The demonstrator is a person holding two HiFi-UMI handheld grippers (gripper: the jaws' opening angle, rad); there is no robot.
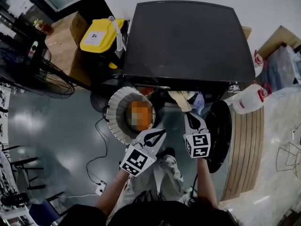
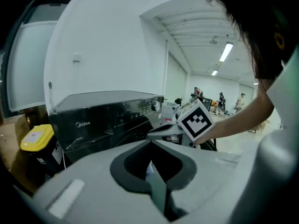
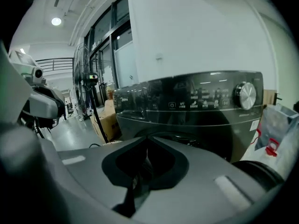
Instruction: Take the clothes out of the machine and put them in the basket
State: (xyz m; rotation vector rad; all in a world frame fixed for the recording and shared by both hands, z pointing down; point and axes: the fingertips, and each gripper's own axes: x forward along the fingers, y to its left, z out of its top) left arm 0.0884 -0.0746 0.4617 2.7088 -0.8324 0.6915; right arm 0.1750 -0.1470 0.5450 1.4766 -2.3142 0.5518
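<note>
Both pairs of fingers are pressed together with nothing between them. The left gripper (image 1: 162, 133) hangs by the rim of the white basket (image 1: 113, 120), which sits just left of its fingers. Right ahead of the right gripper (image 1: 187, 115), clothes (image 1: 184, 99) spill from the mouth of the black machine (image 1: 188, 36). The open door (image 1: 220, 135) stands close on the right of those fingers, with a white jug (image 1: 247, 99) beyond it.

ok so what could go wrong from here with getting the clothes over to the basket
1. The clothes hang out of the machine opening; a loose pinch by the right gripper could drop them on the floor short of the basket.
2. The open door sits close beside that gripper and could be knocked.
3. A cable trails by the basket, a snag risk.
</note>
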